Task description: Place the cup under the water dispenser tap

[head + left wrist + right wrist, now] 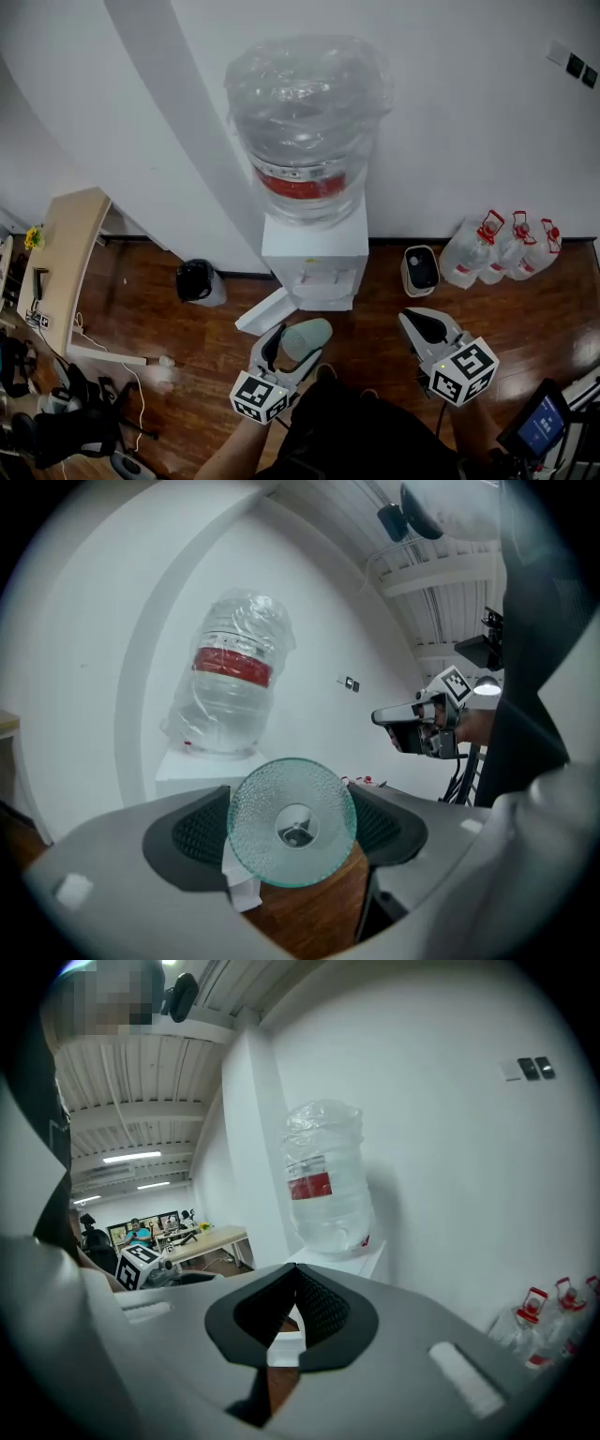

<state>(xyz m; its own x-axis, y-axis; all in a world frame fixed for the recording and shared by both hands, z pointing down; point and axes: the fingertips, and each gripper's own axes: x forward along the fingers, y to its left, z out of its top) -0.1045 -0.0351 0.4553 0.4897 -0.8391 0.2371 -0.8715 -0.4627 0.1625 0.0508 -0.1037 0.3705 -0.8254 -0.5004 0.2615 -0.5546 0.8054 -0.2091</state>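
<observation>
Wood floor [187, 328], dispenser [314, 251], left tool [296, 345] gripping cup [309, 336]

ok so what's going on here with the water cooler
A person faces the white water dispenser, which is topped with a large clear plastic-wrapped bottle, and holds a gripper in each hand. The left gripper is shut on a pale green textured glass cup, carried on its side in front of the dispenser. The cup is not yet under the tap. The right gripper is shut and empty, off to the side above the wooden floor.
</observation>
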